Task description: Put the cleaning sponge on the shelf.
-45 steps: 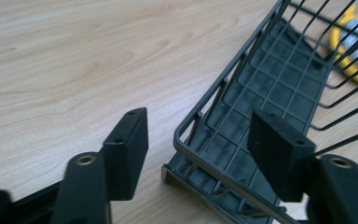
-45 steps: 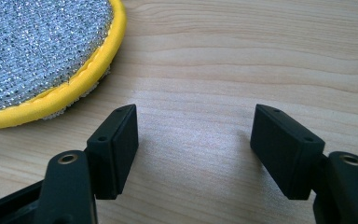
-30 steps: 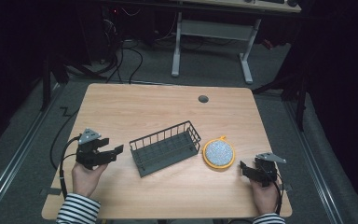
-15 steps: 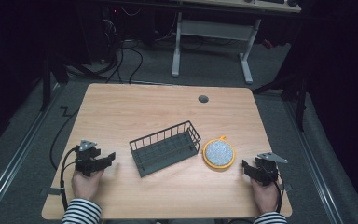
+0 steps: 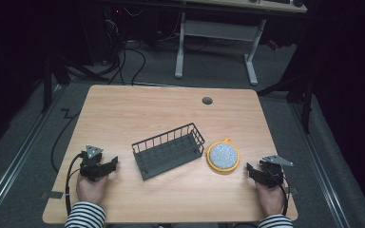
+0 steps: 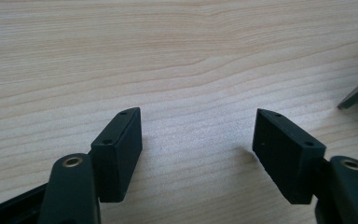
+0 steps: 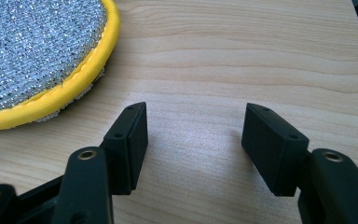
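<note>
We see the table (image 5: 171, 114) evenly lit from above while the floor and room around it sink into near black. The high view is soft and grainy. In both gripper views the wood grain is sharp, with faint, soft shadows.

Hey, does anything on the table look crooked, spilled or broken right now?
Nothing spilled or broken. The wire basket sits askew, turned at an angle to the table edges. The round scrub pad lies flat beside it.
</note>
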